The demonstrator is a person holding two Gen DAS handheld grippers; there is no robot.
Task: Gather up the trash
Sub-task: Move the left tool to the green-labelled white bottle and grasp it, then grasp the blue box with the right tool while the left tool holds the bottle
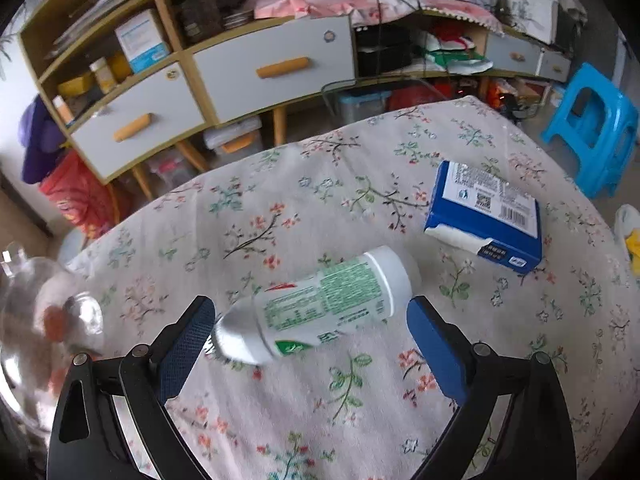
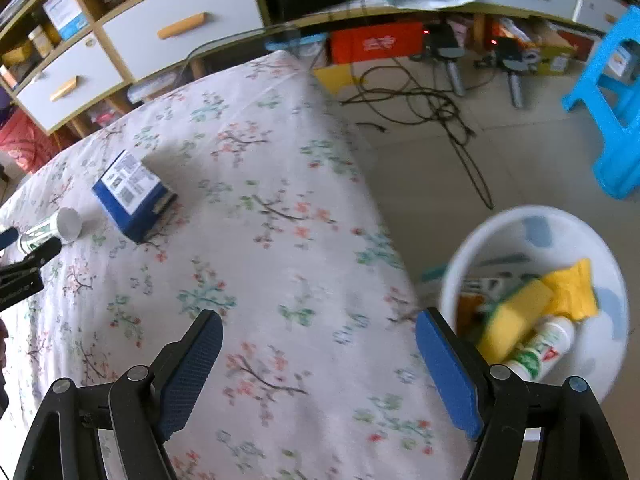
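Left tool (image 1: 310, 322) spread wide around the white plastic bottle with green label (image 1: 320, 304), lying sideways on the floral-cloth counter (image 1: 280, 208), pads not touching yet, probably lined up for a grab across the body. Just past it, a blue and white cardboard box (image 1: 486, 216), also waiting. Right tool (image 2: 318, 360) wide open, gripping nothing, hanging over the counter edge beside the white round bin (image 2: 500, 224) on the floor, already loaded with a yellow sponge (image 2: 516, 316) and another bottle, so likely free after a drop.

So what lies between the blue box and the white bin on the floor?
In the right wrist view, only bare floral tablecloth lies between the blue box and the white bin, then the table edge.
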